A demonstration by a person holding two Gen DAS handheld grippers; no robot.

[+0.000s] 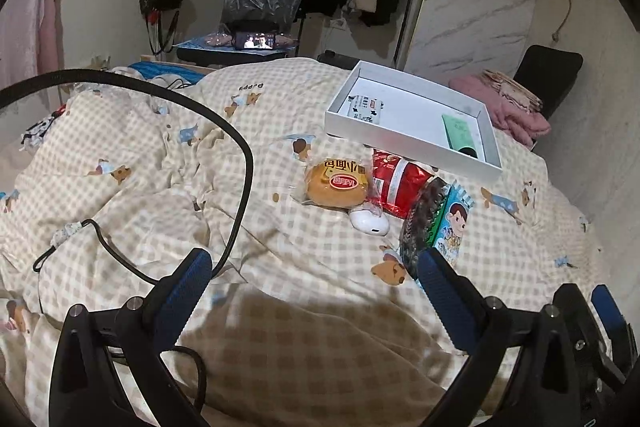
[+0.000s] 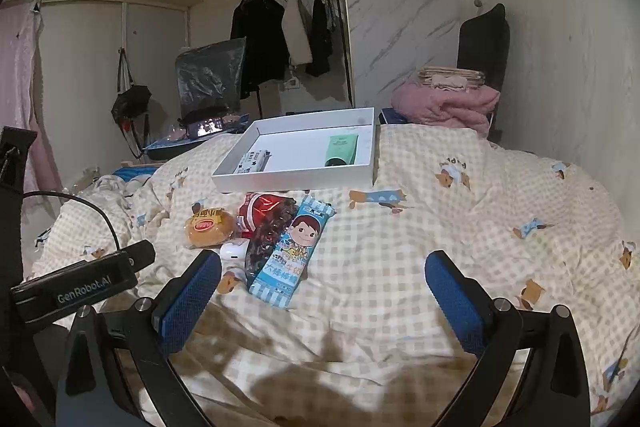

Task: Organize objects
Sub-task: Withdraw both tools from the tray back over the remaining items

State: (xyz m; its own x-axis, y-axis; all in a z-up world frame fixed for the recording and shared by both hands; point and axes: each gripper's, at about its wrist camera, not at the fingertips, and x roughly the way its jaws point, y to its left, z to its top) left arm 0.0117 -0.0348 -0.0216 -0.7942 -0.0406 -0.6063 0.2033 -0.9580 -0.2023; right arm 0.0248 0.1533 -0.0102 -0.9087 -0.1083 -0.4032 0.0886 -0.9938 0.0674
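Note:
A white shallow box [image 1: 408, 143] [image 2: 296, 179] lies on the bed, holding a green tube [image 1: 462, 135] [image 2: 341, 149] and a small white packet [image 1: 365, 107] [image 2: 254, 161]. In front of it lie a wrapped bun [image 1: 338, 185] [image 2: 208, 227], a red snack bag [image 1: 400, 185] [image 2: 262, 209], a white earbud case [image 1: 370, 223] [image 2: 232, 251], a dark hair claw [image 1: 420, 223] [image 2: 270, 231] and a blue cartoon snack pack [image 1: 454, 223] [image 2: 294, 255]. My left gripper [image 1: 316, 277] is open and empty, near them. My right gripper [image 2: 324, 275] is open and empty, just right of the blue pack.
A checkered duvet [image 1: 200, 167] [image 2: 460, 219] covers the bed. A black cable [image 1: 240, 155] loops over its left side. Folded pink clothes [image 2: 448, 105] and a black chair [image 2: 482, 39] stand at the far right. A phone [image 1: 256, 41] plays video on a far table.

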